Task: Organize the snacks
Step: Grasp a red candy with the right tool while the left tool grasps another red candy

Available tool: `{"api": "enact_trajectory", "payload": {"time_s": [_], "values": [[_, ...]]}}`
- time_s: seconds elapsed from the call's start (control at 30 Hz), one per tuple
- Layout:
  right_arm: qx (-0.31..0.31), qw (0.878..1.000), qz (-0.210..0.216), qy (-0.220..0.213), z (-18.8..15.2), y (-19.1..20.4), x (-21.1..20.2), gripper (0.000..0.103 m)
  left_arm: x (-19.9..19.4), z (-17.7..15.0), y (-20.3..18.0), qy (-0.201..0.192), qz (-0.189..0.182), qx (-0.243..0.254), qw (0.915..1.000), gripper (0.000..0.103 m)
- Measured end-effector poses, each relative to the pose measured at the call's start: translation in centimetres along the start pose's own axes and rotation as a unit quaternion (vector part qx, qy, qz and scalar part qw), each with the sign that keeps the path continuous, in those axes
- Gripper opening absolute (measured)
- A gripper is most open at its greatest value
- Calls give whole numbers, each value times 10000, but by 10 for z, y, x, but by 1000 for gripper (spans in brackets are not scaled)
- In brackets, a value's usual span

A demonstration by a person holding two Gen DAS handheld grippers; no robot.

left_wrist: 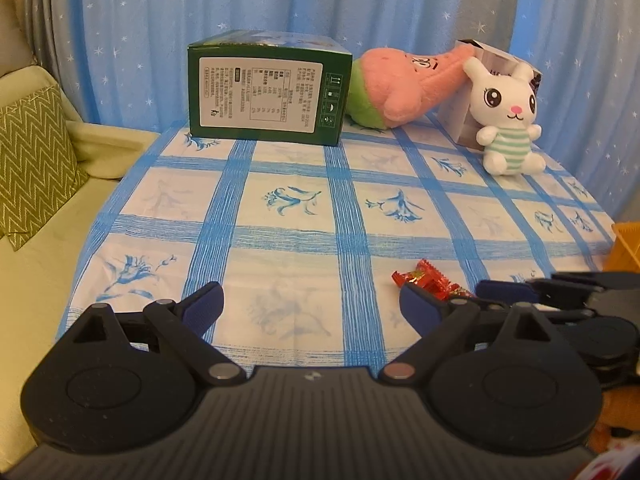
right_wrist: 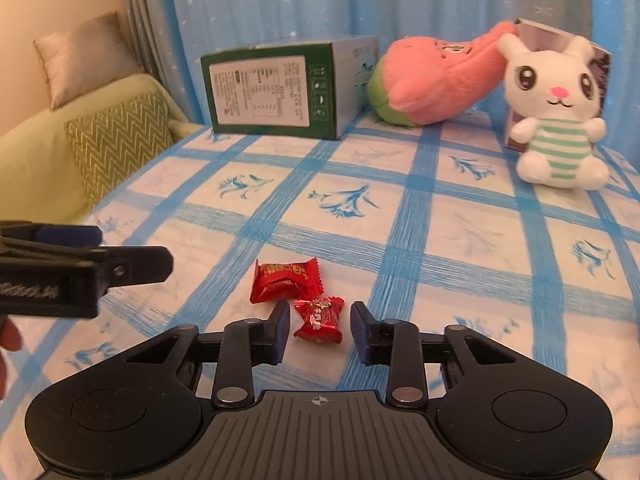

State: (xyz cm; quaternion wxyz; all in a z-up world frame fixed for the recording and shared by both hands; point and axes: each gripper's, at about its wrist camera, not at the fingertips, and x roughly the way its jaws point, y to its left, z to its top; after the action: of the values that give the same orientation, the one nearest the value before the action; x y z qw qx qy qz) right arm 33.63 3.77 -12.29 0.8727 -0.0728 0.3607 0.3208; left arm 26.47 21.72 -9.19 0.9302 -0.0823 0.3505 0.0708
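- Right gripper (right_wrist: pixel 320 330) has its jaws spread around the nearer red candy (right_wrist: pixel 319 320), not touching it.
- Left gripper (left_wrist: pixel 312 308) hovers, jaws spread wide, holding nothing.

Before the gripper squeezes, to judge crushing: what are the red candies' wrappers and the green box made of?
Red candies: glossy crinkled film, likely plastic or foil, with twisted ends. Green box: printed cardboard, smooth, with sharp folded edges.

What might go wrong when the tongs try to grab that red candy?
The right tongs are open around the near candy, but the second candy lies almost touching it, so closing may nudge or drag it too. The wrapper looks slick and crinkly, so it might slip out. The left tongs hover close beside and could bump.
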Motion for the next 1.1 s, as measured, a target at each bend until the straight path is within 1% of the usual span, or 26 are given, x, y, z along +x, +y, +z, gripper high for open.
{"api": "enact_trajectory", "payload": {"time_s": [0.07,0.13,0.23,0.33,0.43,0.53,0.6,0.63,0.73,0.8,0.83,0.87,0.93,0.97,1.1], "values": [[-64,9999,-49,73,0,1,7,24,1,-1,0,4,-33,6,10000,94],[-99,9999,-60,87,0,1,8,20,1,-1,0,1,-83,-7,10000,94],[-171,9997,-150,58,-3,0,2,20,4,-1,-4,14,-176,74,9998,94],[-100,9997,-241,6,-6,-7,-8,20,11,-1,-11,63,-354,244,9991,94],[-5,9993,-363,-30,-8,-18,-23,20,19,1,-22,92,-584,487,9971,89],[82,9989,-452,-27,-11,-30,-36,20,28,2,-38,60,-809,844,9931,83],[176,9986,-507,-24,-13,-39,-44,20,36,3,-48,1,-893,1077,9902,74],[219,9984,-529,-20,-15,-43,-47,20,41,4,-53,0,-931,1166,9888,72],[335,9978,-580,-2,-21,-53,-53,20,56,5,-63,62,-1000,1388,9852,62],[420,9974,-590,8,-23,-58,-55,20,63,4,-68,114,-987,1567,9826,50],[455,9972,-591,12,-24,-60,-55,20,66,4,-70,148,-980,1627,9817,46],[487,9971,-589,17,-25,-62,-55,20,68,4,-71,195,-980,1654,9811,40],[558,9968,-568,16,-25,-65,-54,20,70,2,-70,227,-988,1631,9814,35],[587,9967,-557,12,-25,-66,-54,20,69,2,-70,235,-1003,1600,9817,28],[674,9965,-492,-6,-25,-67,-54,20,66,3,-69,312,-917,1442,9848,28]]}}
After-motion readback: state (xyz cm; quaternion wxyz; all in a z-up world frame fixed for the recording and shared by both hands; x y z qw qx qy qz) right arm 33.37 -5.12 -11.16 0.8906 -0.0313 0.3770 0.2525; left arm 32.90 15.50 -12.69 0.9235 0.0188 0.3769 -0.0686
